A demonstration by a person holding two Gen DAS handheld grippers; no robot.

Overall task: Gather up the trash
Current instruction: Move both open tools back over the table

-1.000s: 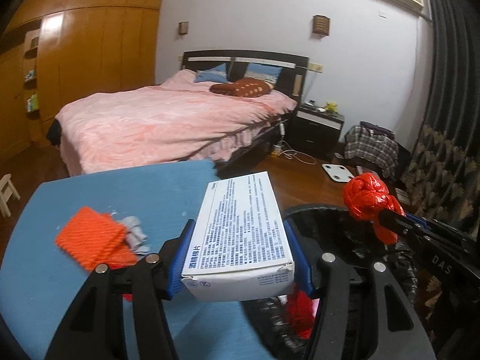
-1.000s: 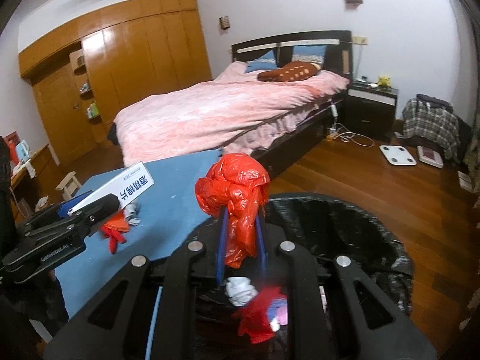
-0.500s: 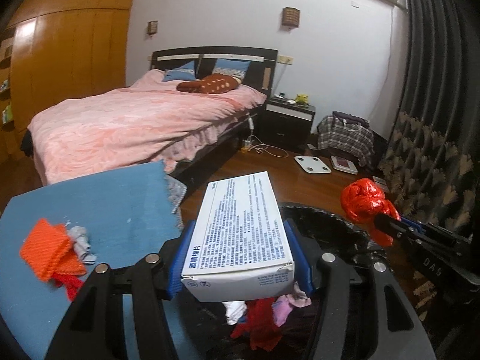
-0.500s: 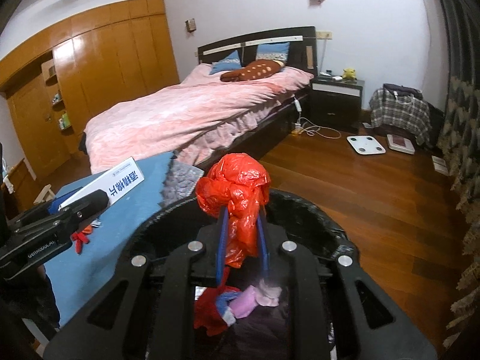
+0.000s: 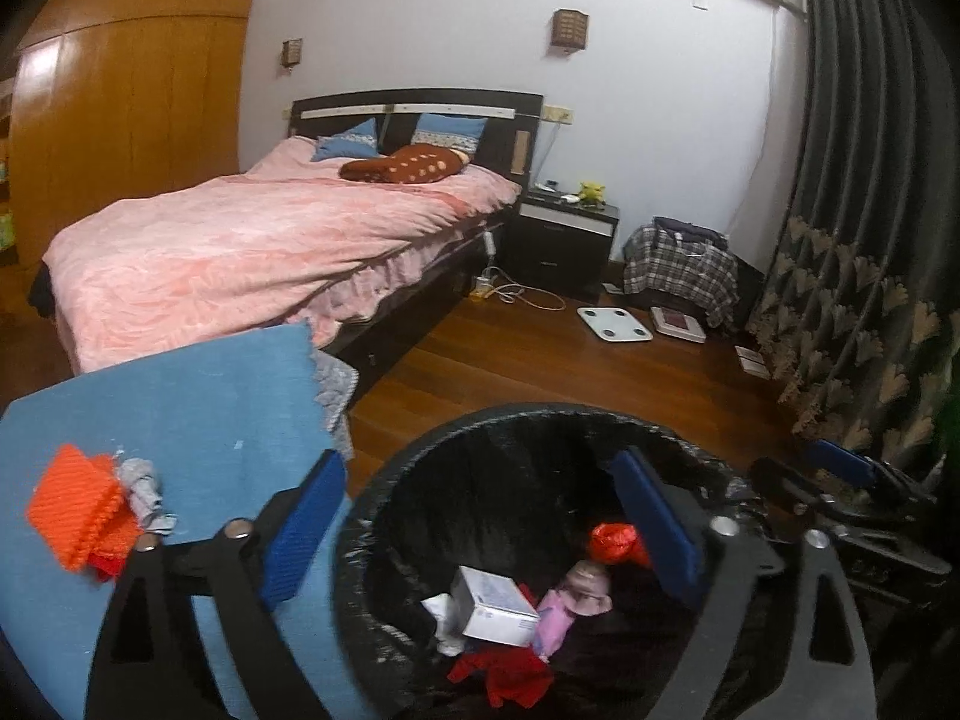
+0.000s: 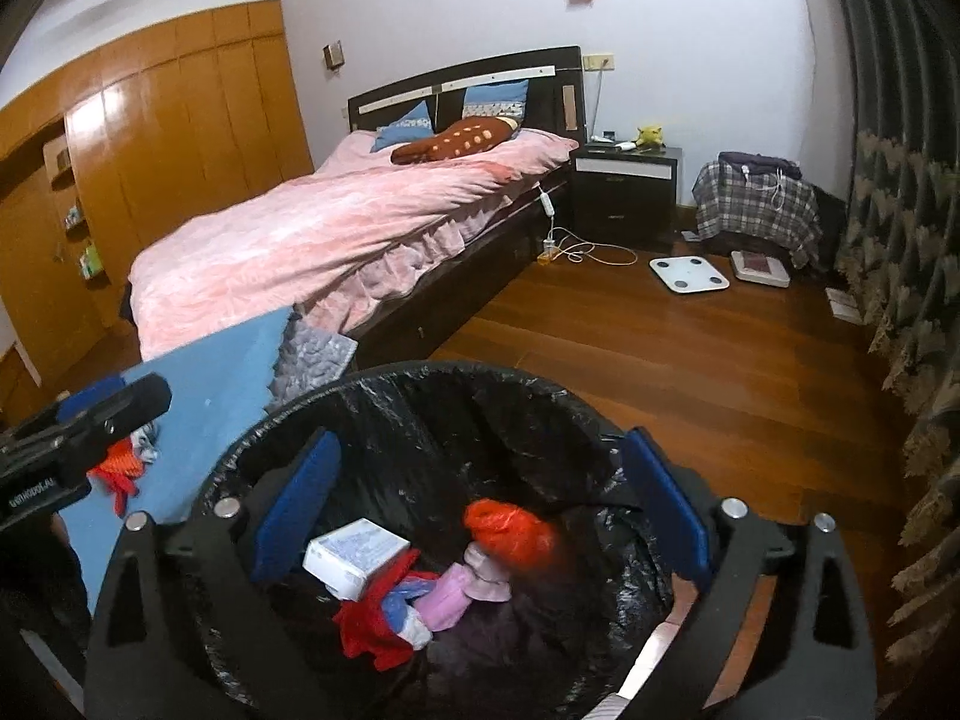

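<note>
- Hanging over the black-lined bin [image 5: 516, 420], both grippers are aiming down into it so dropped trash lands inside.
- Left gripper [image 5: 486, 516]: jaws have just been opening, now spread wide and empty; the white box [image 5: 495, 603] is lying in the bin.
- Right gripper [image 6: 480, 504]: jaws likewise just opening, nothing between them; the red bag [image 6: 510, 531] is blurred, dropping among the rubbish.
- Orange cloth [image 5: 75, 510] is waiting on the blue table [image 5: 198, 396].

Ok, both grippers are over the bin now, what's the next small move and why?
Probably swing the left gripper back toward the orange mesh piece on the blue table. Both jaws have just opened and stand empty, the white box and red bag lie in the bin.
</note>
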